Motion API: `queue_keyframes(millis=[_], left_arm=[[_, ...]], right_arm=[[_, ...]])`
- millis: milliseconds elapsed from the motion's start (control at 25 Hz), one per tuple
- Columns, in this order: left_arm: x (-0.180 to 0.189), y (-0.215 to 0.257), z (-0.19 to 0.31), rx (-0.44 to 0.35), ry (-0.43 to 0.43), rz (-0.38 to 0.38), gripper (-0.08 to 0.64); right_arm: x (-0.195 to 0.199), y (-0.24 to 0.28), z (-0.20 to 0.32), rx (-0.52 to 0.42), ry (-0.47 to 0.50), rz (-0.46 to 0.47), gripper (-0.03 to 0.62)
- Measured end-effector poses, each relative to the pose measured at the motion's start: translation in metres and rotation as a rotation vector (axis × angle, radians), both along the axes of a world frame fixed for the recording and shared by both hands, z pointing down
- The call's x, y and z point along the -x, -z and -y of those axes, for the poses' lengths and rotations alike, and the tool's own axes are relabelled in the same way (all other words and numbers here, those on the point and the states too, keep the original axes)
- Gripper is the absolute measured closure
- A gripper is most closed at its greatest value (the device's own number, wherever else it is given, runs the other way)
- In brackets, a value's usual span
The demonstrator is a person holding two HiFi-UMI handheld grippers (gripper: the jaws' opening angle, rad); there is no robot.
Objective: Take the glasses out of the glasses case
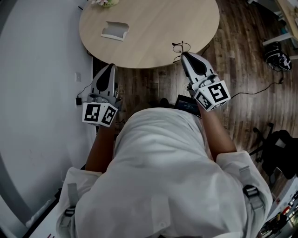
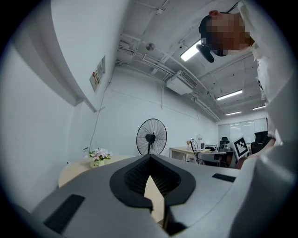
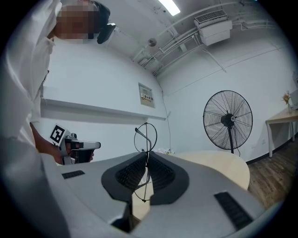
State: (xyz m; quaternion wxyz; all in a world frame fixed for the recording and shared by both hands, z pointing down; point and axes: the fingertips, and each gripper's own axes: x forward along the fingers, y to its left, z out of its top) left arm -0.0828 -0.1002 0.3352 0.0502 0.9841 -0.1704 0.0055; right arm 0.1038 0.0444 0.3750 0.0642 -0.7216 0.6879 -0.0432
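The thin wire-framed glasses (image 1: 180, 47) hang over the near edge of the round wooden table (image 1: 163, 32), pinched in my right gripper (image 1: 185, 55), which is shut on them. In the right gripper view one round lens rim of the glasses (image 3: 145, 136) stands up above the closed jaws of the right gripper (image 3: 147, 154). The white glasses case (image 1: 115, 30) lies open on the table's far left part. My left gripper (image 1: 111, 68) hovers just off the table's near left edge, shut with nothing in it; in its own view the left gripper (image 2: 150, 158) points along the tabletop (image 2: 74, 169).
A small pot of flowers (image 1: 104, 2) stands at the table's far edge, also visible as the flower pot (image 2: 99, 155). A standing fan (image 3: 227, 119) is beyond the table. A dark bag (image 1: 278, 56) and a chair (image 1: 279, 153) are on the wooden floor at right.
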Motion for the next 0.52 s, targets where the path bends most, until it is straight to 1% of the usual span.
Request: queue_keyframes(millis=[280,520], left_arm=[[0.002,-0.016,0.0,0.02,0.005,0.019,0.551],[0.003,-0.011,-0.001,0.019,-0.001,0.023,0.551]], right_arm=[[-0.003,-0.01,0.002,0.003,-0.004,0.011,0.558],[-0.004,-0.005,0.001,-0.004,-0.013,0.012,0.558]])
